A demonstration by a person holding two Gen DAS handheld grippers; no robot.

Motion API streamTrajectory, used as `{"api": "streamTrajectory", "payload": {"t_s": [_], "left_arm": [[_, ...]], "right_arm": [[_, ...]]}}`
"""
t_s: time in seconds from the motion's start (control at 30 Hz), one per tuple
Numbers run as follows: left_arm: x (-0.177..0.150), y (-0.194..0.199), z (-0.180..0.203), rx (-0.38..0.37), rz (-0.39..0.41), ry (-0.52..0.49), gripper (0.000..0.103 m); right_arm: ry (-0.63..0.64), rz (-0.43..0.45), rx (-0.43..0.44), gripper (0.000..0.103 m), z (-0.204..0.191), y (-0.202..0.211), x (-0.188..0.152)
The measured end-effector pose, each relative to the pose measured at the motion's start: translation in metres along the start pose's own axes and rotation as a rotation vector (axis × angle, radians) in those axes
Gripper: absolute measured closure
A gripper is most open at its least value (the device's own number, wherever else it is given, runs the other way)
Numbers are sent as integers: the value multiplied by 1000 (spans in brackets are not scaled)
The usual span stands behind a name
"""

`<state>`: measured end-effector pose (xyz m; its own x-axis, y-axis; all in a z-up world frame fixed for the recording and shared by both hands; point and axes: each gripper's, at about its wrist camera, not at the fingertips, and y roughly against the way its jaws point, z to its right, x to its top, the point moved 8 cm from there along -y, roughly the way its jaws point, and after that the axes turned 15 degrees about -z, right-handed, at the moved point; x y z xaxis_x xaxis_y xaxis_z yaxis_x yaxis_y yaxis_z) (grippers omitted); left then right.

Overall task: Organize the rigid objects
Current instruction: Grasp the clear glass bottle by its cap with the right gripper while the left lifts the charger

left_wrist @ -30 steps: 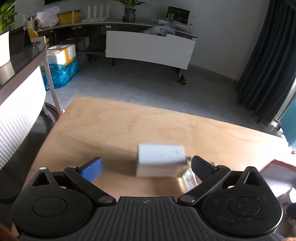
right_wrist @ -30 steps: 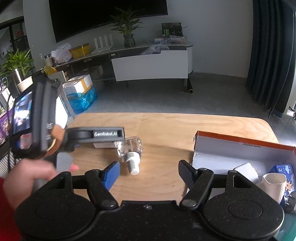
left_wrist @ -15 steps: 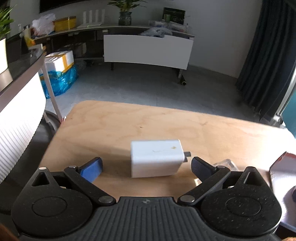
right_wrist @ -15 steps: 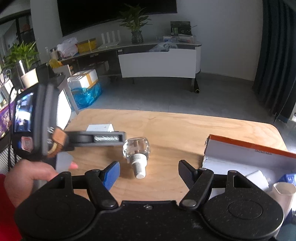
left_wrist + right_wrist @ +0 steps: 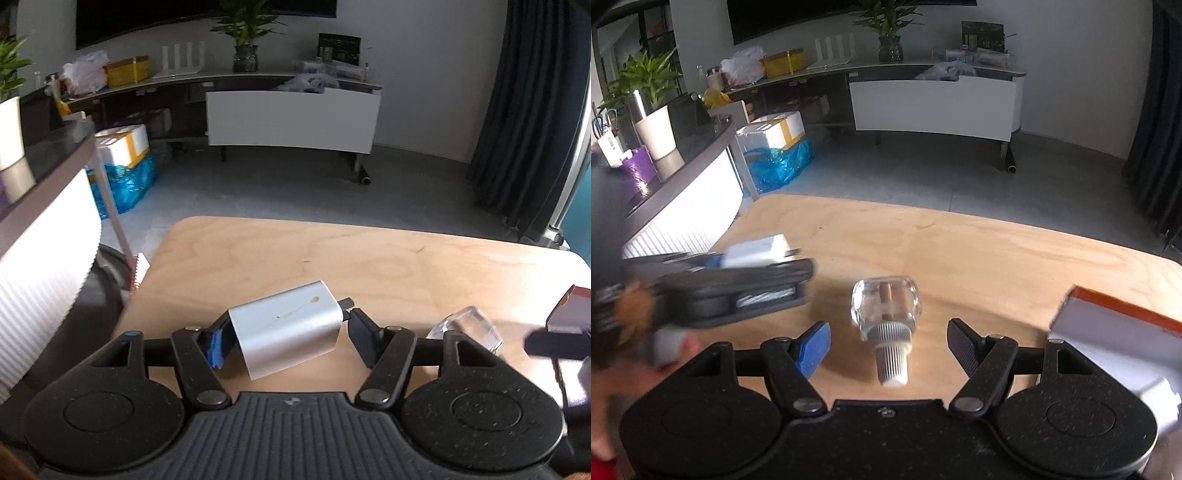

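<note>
My left gripper [image 5: 286, 339] is shut on a white power adapter [image 5: 286, 332], held tilted just above the wooden table [image 5: 369, 258]. The adapter also shows in the right wrist view [image 5: 757, 251], above the blurred left gripper [image 5: 713, 288]. A clear glass bottle with a ribbed white cap [image 5: 886, 314] lies on the table between the fingers of my open right gripper [image 5: 888, 349], cap toward me. The bottle shows at the right in the left wrist view [image 5: 469, 328].
An orange-edged cardboard box [image 5: 1119, 332] with white items inside stands on the table at the right; its corner shows in the left wrist view [image 5: 569, 310]. A white ribbed counter [image 5: 40, 277] stands left of the table. Grey floor lies beyond the far edge.
The left gripper closed on the white adapter and lifted it, tilting it. The right gripper moved closer to the glass bottle, which now lies between its fingers.
</note>
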<state>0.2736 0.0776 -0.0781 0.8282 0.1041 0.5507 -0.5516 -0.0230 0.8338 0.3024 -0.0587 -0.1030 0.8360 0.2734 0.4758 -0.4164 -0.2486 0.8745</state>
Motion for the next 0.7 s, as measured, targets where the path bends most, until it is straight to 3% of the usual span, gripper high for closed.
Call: {"api": "streamTrajectory", "payload": {"t_s": [0.17, 0.23, 0.43, 0.7], "left_arm": [[-13, 18, -12, 12, 10, 12, 37], [-19, 24, -14, 1, 5, 27, 37], [-34, 42, -13, 0, 9, 37, 37], [-52, 82, -1, -31, 38, 40, 38]], "right_arm": [[-20, -24, -11, 23, 0, -24, 12], [-21, -26, -20, 43, -3, -30, 13], [-26, -8, -56, 44, -9, -16, -4], [-63, 84, -37, 44, -14, 52, -29]]}}
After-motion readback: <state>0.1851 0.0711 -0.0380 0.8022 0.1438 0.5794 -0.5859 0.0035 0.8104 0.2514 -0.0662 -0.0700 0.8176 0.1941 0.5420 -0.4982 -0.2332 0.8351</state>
